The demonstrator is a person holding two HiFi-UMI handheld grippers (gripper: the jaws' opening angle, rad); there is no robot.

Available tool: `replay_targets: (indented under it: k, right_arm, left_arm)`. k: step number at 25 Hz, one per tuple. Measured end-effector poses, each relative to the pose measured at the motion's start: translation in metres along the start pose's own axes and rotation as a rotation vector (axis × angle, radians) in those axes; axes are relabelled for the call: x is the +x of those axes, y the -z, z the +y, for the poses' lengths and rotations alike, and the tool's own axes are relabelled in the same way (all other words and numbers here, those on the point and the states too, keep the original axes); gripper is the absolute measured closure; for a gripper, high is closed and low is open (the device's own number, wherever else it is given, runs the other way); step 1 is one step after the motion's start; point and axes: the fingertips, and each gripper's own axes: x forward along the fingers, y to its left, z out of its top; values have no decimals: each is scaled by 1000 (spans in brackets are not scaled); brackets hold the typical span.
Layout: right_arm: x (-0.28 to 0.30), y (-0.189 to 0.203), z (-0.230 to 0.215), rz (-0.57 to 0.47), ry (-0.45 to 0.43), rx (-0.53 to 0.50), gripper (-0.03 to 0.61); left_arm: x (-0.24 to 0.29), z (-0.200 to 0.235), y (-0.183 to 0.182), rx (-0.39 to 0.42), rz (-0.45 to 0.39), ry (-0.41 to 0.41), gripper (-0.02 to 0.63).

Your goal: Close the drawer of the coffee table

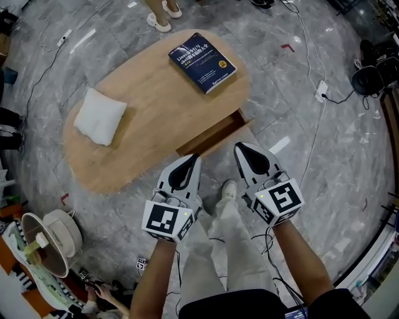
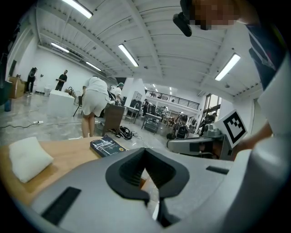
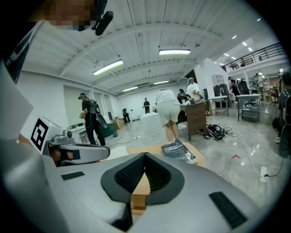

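The oval wooden coffee table (image 1: 149, 112) stands in front of me, its drawer (image 1: 215, 132) pulled partly out on the near right side. A blue book (image 1: 202, 62) and a white pillow (image 1: 100, 116) lie on top. My left gripper (image 1: 193, 157) is shut and empty, its tip just short of the drawer's left end. Also shut and empty, my right gripper (image 1: 239, 147) hangs close to the drawer's right front. In the left gripper view the shut jaws (image 2: 145, 150) point over the tabletop towards the book (image 2: 107, 146). The right gripper view shows wood (image 3: 142, 186) through the hollow between the shut jaws.
A white fan (image 1: 53, 240) lies on the floor at lower left. Cables and a power strip (image 1: 322, 90) run across the marble floor to the right. Someone's feet (image 1: 163, 15) stand beyond the table. My own legs and shoe (image 1: 229, 190) are just below the grippers.
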Motion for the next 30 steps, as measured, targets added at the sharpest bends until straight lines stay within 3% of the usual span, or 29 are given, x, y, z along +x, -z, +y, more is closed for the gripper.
replay_targets:
  k: [30]
  right_arm:
    - [34, 123, -18, 99, 62, 87, 565]
  left_arm:
    - [20, 32, 97, -58, 94, -18, 612]
